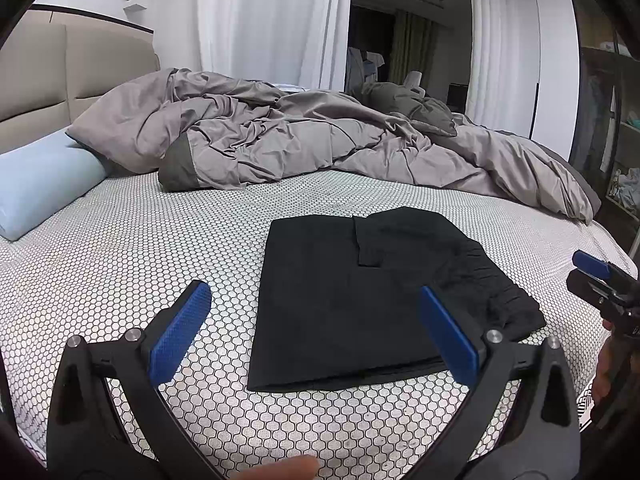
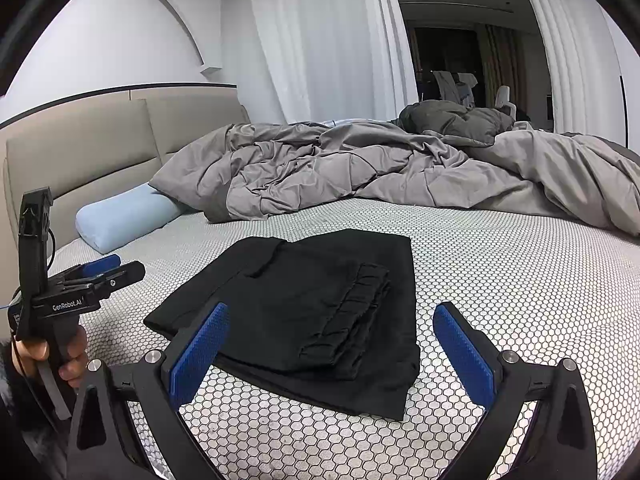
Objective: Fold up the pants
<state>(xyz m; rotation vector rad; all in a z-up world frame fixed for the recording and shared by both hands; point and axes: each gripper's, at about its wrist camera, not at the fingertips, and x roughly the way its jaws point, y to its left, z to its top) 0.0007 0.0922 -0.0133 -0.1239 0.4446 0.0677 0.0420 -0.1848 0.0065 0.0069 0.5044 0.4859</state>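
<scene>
Black pants (image 1: 340, 300) lie folded into a compact rectangle on the honeycomb-patterned bed sheet (image 1: 140, 248). Their gathered elastic waistband (image 2: 352, 320) sits on top of the stack, toward the right. My left gripper (image 1: 314, 292) hovers open just in front of the near edge of the pants, with nothing between its blue pads (image 1: 180, 332). My right gripper (image 2: 332, 310) is also open and empty, above the near right part of the pants (image 2: 280, 300). Each gripper shows in the other's view: the right one (image 1: 592, 268) at the right edge, the left one (image 2: 104, 272) at the left, held by a hand (image 2: 68, 356).
A crumpled grey duvet (image 1: 300, 140) covers the far half of the bed. A light blue pillow (image 1: 44, 176) lies at the left by the beige headboard (image 1: 60, 80). White curtains (image 2: 320, 40) hang behind. An open shelf unit (image 1: 620, 152) stands at the far right.
</scene>
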